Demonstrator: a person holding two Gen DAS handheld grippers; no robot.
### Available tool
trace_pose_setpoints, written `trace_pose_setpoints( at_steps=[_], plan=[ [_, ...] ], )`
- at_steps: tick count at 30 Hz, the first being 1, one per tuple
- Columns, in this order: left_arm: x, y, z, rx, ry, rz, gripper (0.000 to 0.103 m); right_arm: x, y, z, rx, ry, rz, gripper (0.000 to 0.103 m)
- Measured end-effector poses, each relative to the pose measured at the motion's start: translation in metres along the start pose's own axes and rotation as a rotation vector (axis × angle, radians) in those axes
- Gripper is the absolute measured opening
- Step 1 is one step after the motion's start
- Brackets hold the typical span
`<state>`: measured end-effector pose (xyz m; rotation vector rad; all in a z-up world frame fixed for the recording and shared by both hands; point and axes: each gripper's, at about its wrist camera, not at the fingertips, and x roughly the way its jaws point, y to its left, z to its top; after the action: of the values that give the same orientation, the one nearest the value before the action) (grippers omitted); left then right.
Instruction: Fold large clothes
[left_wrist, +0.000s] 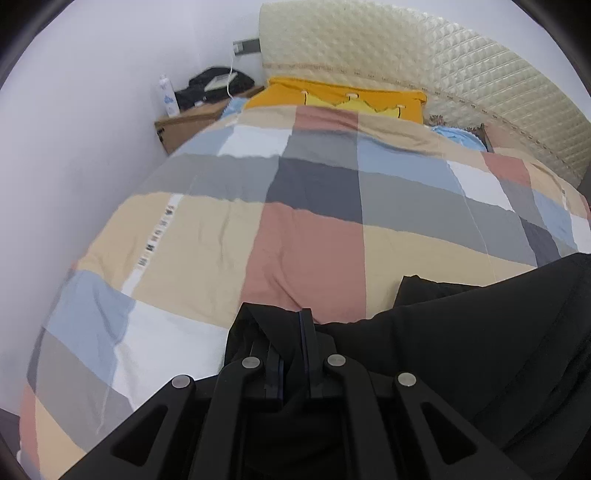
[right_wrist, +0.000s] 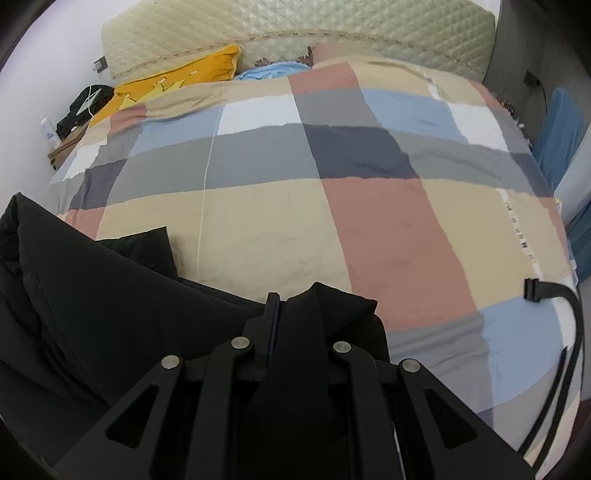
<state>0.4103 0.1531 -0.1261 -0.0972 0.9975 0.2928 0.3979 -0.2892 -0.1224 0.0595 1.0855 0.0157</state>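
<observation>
A large black garment (left_wrist: 461, 350) lies at the near end of a bed with a checked quilt (left_wrist: 295, 221). My left gripper (left_wrist: 286, 332) is shut on a corner of the garment, with black cloth pinched between its fingers. The garment spreads to the right in the left wrist view. In the right wrist view the same black garment (right_wrist: 92, 295) spreads to the left. My right gripper (right_wrist: 303, 314) is shut on another bunched corner of it. Both held corners are raised a little above the quilt (right_wrist: 369, 221).
A yellow pillow (left_wrist: 343, 98) and a quilted cream headboard (left_wrist: 443, 66) are at the far end. A wooden nightstand (left_wrist: 184, 125) with a white bottle (left_wrist: 168, 96) and a black bag stands far left by the wall. A black strap (right_wrist: 565, 332) lies at the bed's right edge.
</observation>
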Motion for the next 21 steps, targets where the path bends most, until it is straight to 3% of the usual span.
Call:
trace_pose_setpoints(
  at_steps=[3, 7, 8, 10, 11, 12, 14, 15, 17, 21],
  plan=[
    [0.002, 0.005, 0.004, -0.019, 0.035, -0.036, 0.008, 0.0, -0.005, -0.001, 0.032, 0.006, 0.025, 0.013],
    [-0.007, 0.027, 0.0, -0.173, 0.109, -0.128, 0.013, -0.011, -0.023, -0.005, 0.181, 0.014, 0.113, 0.023],
    [-0.012, 0.033, 0.0, -0.196, 0.117, -0.156, 0.016, -0.014, -0.026, -0.006, 0.217, 0.014, 0.137, 0.026],
    [-0.025, 0.046, -0.001, -0.224, 0.118, -0.236, 0.025, -0.028, -0.033, -0.009, 0.257, 0.001, 0.179, 0.045],
    [-0.03, 0.051, -0.001, -0.243, 0.121, -0.27, 0.033, -0.038, -0.034, -0.01, 0.251, -0.007, 0.171, 0.051],
    [-0.039, 0.062, -0.003, -0.284, 0.123, -0.326, 0.047, -0.048, -0.035, -0.012, 0.238, -0.02, 0.157, 0.058],
    [-0.06, 0.081, -0.004, -0.33, 0.085, -0.368, 0.068, -0.073, -0.035, -0.015, 0.198, -0.054, 0.107, 0.066],
    [-0.077, 0.091, -0.004, -0.342, 0.037, -0.37, 0.072, -0.084, -0.036, -0.015, 0.183, -0.074, 0.075, 0.07],
    [-0.108, 0.105, -0.004, -0.316, -0.035, -0.35, 0.073, -0.112, -0.041, -0.018, 0.159, -0.126, 0.047, 0.071],
    [-0.155, 0.105, -0.008, -0.197, -0.149, -0.267, 0.073, -0.161, -0.046, -0.028, 0.143, -0.218, 0.077, 0.074]
  ],
)
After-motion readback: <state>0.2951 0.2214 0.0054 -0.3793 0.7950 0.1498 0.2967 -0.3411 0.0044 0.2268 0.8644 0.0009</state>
